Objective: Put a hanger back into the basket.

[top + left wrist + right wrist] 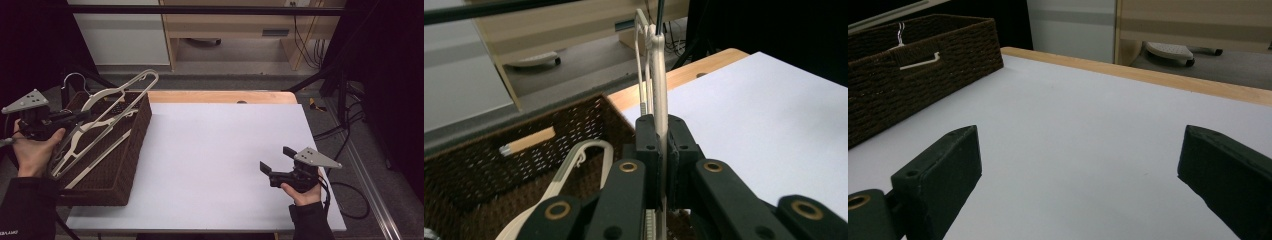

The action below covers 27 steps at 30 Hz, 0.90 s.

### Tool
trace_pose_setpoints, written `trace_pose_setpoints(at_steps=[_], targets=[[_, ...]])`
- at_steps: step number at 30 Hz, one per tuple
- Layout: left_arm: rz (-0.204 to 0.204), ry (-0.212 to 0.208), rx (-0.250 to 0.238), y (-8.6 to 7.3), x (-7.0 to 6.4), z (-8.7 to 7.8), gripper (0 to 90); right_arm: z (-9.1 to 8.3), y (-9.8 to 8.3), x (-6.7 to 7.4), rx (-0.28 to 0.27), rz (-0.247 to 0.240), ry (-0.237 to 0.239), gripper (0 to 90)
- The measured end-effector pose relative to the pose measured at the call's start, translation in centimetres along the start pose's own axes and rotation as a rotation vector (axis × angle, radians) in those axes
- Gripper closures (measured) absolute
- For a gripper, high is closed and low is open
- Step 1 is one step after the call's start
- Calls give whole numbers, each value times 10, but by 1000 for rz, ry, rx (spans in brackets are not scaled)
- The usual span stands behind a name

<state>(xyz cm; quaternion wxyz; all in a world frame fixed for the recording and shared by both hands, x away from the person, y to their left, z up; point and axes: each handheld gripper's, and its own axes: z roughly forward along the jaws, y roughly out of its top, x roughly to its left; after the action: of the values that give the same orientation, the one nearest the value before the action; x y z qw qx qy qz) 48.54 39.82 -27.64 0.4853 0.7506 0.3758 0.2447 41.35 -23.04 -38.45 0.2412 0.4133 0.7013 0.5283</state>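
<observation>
The left tongs [663, 150] clamp flat black pads on a slim cream hanger [107, 102] with a thin wire hook, held tilted over the dark woven basket [132, 150], where more cream hangers lie. The right tongs [1078, 165] hang wide open and empty above the smooth white surface [215, 155].

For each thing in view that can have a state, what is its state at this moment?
Left gripper: shut on the cream plastic hanger.
Cream plastic hanger: clamped, tilted up, partly raised over the basket.
Second cream hanger: lying inside the basket.
Dark brown woven basket: open-topped, resting on the table's left edge.
Right gripper: open, nothing between its jaws, above the white table top.
</observation>
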Motion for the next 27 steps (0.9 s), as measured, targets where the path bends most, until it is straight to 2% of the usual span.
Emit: trace_pose_setpoints(at_steps=[7, 11, 18, 23, 27], targets=[[-27, 14, 33, -23, 29, -2, 862, 1, 0, 1, 4, -3, 0, 42], [-28, 21, 49, -35, 38, -8, 862, 1, 0, 1, 6, -4, 6, 42], [11, 13, 131, -46, 41, -8, 862, 4, -1, 2, 11, -5, 4, 41], [-2, 1, 168, -57, 39, -1, 861, 3, -1, 2, 11, -5, 4, 42], [-35, -4, 184, -70, 35, 9, 860, 3, -1, 3, 12, -5, 6, 41]])
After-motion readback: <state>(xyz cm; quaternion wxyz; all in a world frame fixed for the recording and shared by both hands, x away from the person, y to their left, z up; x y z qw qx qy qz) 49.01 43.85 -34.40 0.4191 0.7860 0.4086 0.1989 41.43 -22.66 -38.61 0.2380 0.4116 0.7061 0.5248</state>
